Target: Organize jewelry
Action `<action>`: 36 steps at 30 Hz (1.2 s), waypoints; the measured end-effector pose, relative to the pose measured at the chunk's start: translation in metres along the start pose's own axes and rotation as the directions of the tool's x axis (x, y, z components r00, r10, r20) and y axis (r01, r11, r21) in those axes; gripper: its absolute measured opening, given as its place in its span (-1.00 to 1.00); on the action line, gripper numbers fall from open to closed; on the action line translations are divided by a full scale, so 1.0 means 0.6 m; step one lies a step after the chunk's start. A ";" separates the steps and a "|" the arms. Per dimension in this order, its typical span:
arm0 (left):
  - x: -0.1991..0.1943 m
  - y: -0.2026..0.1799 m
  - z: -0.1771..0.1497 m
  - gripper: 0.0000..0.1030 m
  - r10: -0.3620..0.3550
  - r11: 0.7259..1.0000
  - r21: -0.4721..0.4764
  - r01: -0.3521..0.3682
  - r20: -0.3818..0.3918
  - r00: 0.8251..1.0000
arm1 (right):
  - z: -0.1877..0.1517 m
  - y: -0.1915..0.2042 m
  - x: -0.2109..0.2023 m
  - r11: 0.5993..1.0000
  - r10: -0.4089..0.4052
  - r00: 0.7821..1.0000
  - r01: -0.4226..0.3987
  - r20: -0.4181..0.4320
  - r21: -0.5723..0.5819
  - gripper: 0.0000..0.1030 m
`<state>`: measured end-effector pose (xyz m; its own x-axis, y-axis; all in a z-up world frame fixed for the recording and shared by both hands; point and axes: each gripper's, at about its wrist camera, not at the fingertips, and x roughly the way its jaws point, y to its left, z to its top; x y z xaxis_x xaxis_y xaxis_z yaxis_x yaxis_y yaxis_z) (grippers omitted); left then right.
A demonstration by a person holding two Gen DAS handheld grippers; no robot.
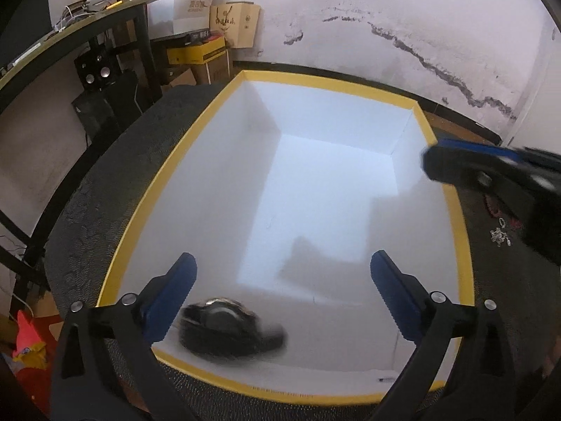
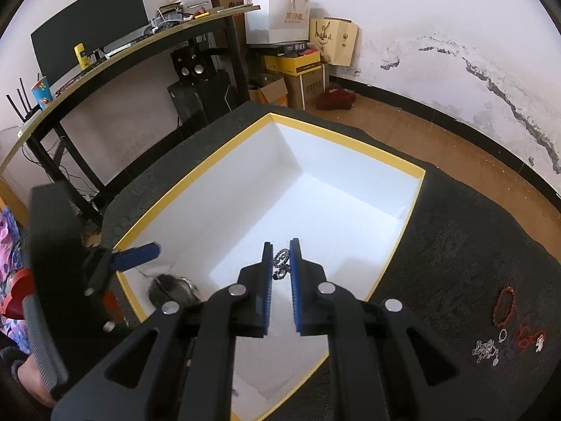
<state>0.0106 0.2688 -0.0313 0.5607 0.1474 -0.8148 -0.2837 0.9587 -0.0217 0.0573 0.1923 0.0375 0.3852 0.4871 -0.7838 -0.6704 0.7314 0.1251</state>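
A white box with a yellow rim stands open on a dark cloth. A black watch, blurred, lies in the box's near-left corner. My left gripper hangs open over that end of the box, its blue fingers wide apart and nothing between them. Over the middle of the box, my right gripper is shut on a silver chain that dangles between its pads. In the left wrist view the right gripper comes in from the right, above the box's edge.
To the right of the box, loose jewelry lies on the cloth: a red bead bracelet, a silver chain, a small ring and a red string piece. A desk and cardboard boxes stand behind.
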 end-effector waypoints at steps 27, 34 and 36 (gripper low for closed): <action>-0.053 0.067 -0.010 0.88 -0.027 0.996 -0.079 0.031 0.053 0.998 | 0.059 0.011 0.229 0.991 -0.121 0.941 0.131 -0.316 0.011 -0.80; -0.054 0.071 -0.009 0.88 -0.029 0.995 -0.097 0.034 0.055 0.998 | 0.067 0.015 0.179 0.996 -0.081 0.976 0.086 -0.201 0.015 0.85; -0.055 0.068 -0.006 0.88 -0.028 0.995 -0.098 0.033 0.061 0.998 | 0.070 0.017 0.164 0.995 -0.099 0.977 0.099 -0.188 -0.009 0.85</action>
<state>-0.0225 0.3023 -0.0074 0.6148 0.1356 -0.7770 -0.3395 0.9347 -0.1055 0.1149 0.2680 -0.0130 0.3242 0.3138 -0.8924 -0.6346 0.7718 0.0409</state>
